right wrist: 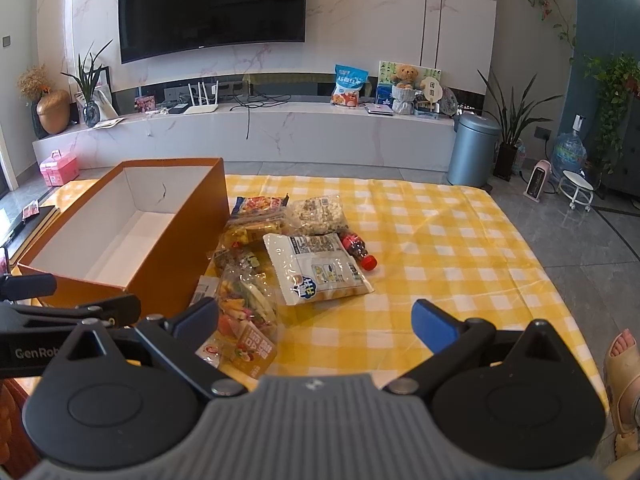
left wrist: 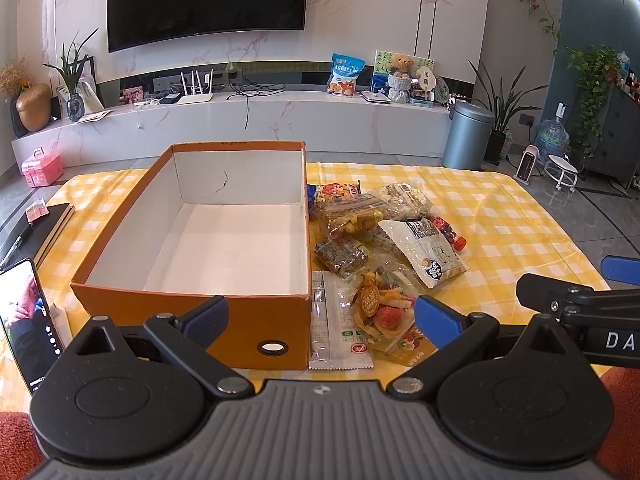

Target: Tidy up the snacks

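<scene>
Orange cardboard box (left wrist: 192, 304), crinkly snack packets (left wrist: 424, 248) beside.

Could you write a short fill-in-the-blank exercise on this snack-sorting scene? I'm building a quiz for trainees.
1. The inside of the orange box holds ____ snacks.
2. The snack pile lies on a tablecloth checked in white and ____.
3. The small bottle beside the white pouch has a ____ cap.
4. The jaws of the left gripper and the right gripper both stand ____.

Missing words: no; yellow; red; open
</scene>
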{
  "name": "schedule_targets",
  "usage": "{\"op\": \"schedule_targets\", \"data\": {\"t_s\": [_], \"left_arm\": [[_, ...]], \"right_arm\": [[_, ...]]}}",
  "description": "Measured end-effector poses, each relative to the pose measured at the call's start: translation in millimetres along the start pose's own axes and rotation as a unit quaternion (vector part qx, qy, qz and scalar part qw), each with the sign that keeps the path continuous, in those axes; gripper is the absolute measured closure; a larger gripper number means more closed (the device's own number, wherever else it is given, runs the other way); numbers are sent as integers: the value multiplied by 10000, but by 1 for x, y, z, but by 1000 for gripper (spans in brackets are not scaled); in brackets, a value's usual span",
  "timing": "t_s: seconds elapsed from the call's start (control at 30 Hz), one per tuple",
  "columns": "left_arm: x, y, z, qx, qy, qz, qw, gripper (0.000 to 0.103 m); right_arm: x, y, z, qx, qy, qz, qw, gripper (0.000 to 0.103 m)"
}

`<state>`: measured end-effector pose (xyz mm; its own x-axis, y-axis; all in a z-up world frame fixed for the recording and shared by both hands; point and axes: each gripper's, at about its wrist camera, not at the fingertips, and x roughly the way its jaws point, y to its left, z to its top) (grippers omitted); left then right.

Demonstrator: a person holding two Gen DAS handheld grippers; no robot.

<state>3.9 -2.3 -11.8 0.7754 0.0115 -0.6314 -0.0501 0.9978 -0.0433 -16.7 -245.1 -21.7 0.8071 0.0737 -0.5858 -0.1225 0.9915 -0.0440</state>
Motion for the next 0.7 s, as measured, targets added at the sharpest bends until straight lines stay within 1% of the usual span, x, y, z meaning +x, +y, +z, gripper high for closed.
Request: {"op": "schedule_targets", "data": {"t_s": [0.7], "left_arm": [[0,1,0,-2,5,-1,10000,0]], "right_arm": [[1,-1,0,9,3,-11,10000,3]]}}
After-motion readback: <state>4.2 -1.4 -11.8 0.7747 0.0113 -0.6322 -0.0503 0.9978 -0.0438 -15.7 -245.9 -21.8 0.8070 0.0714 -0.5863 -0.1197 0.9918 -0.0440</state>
